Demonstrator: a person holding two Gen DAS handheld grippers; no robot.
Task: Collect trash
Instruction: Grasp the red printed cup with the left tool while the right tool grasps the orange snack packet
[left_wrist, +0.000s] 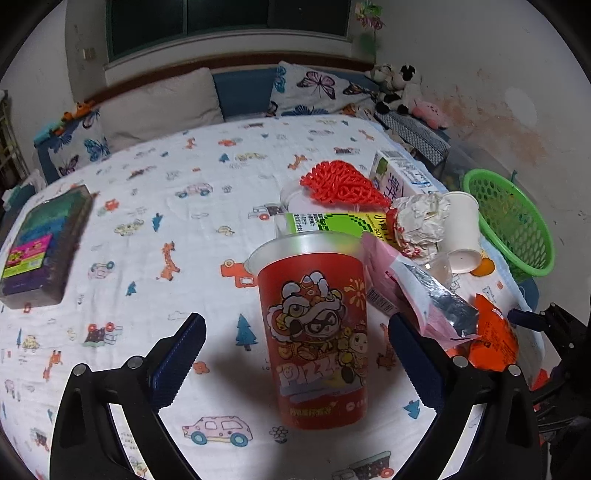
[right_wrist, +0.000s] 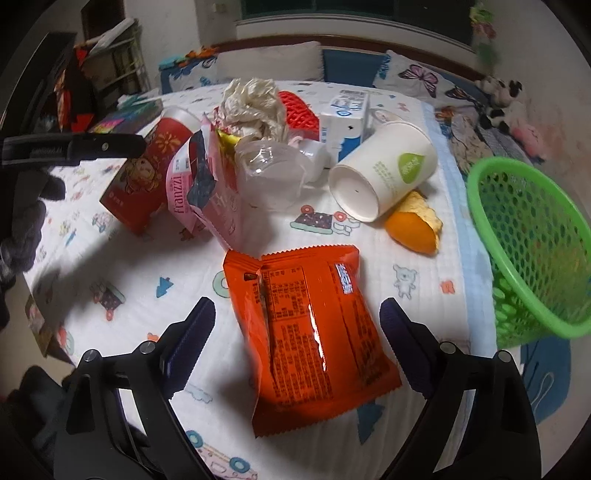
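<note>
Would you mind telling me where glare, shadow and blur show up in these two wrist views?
Right wrist view: glare streaks the orange snack packet, and its shadow falls on the bedsheet; the green basket looks smeared. Left wrist view: the red cup casts a dark shadow leftwards, and the rim areas bend and soften.

A bed (left_wrist: 155, 236) with a white sheet printed with cars, trees and giraffes fills both views. At 9 o'clock in the left view lies a dark box (left_wrist: 44, 243) with a pink label. Toward 12 o'clock sit a beige pillow (left_wrist: 162, 107), butterfly pillows (left_wrist: 314, 88) and a dark window (left_wrist: 225, 18). Plush toys (left_wrist: 399, 85) crowd 1 o'clock by the stained wall (left_wrist: 491, 122).
</note>
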